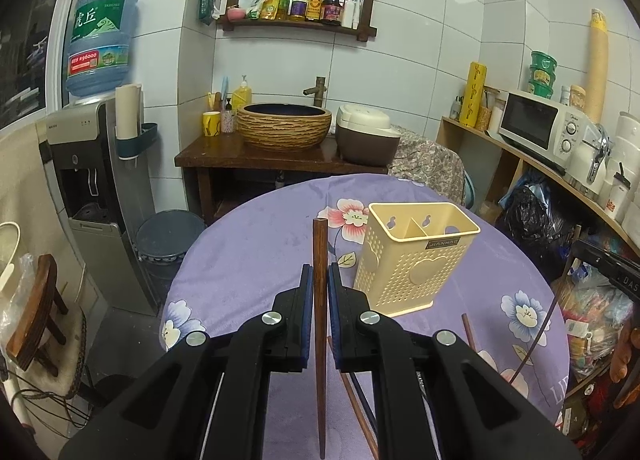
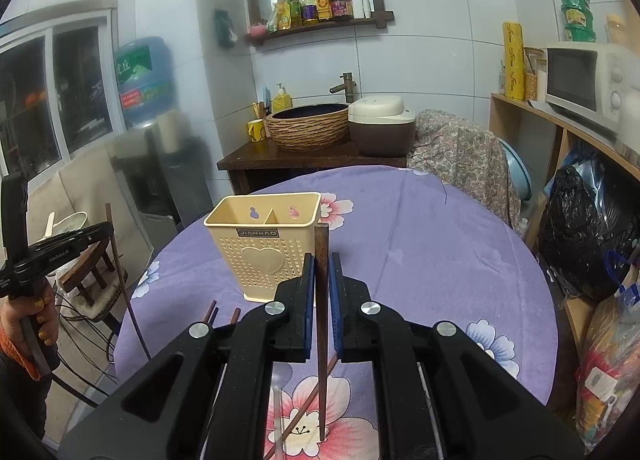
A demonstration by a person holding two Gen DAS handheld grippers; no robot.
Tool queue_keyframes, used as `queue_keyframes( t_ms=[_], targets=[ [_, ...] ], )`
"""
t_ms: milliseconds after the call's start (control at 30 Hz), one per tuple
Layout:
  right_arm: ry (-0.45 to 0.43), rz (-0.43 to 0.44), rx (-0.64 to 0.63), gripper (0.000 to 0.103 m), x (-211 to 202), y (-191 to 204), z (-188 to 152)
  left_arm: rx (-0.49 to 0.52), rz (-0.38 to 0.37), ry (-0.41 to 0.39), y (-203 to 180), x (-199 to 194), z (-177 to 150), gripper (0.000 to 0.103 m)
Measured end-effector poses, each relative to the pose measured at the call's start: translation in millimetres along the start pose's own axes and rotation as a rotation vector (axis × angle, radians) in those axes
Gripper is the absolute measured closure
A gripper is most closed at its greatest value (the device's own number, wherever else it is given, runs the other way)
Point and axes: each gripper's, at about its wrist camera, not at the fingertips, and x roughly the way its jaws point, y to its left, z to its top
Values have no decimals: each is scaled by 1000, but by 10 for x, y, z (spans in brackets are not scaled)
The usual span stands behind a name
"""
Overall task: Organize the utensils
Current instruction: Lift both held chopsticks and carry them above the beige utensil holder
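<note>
A cream perforated utensil holder [image 1: 416,260] [image 2: 264,244] stands upright and empty on the purple floral tablecloth [image 1: 248,260]. My left gripper [image 1: 320,270] is shut on a brown wooden chopstick [image 1: 319,244], held upright above the cloth to the left of the holder. My right gripper [image 2: 322,260] is shut on another brown chopstick [image 2: 321,240] just right of the holder's near corner. Each view shows the other gripper at its edge [image 1: 612,264] [image 2: 60,248], a thin stick hanging from it. Loose chopsticks [image 1: 356,400] [image 2: 212,310] lie on the cloth beneath.
Behind the table a dark wooden counter holds a woven basin [image 1: 284,126] and a rice cooker [image 1: 366,136]. A water dispenser [image 1: 92,180] and a stool [image 1: 40,312] stand to the left. A shelf with a microwave [image 1: 536,126] and a black bag [image 1: 532,220] are to the right.
</note>
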Motion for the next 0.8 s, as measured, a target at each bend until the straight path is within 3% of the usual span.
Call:
queue_keyframes(
  t_ms=[433,567,800],
  targets=[
    [-10,28,6,95,15,-10,129,-10,-6,-31,98,-114,156,94],
    [-63,23,-22,95,-44,33,479,8,7,-95,102,-250,521,94],
    [-219,90,24,95,-242,183,1557,52,-56,-275,-360,-576,1512,94]
  ],
)
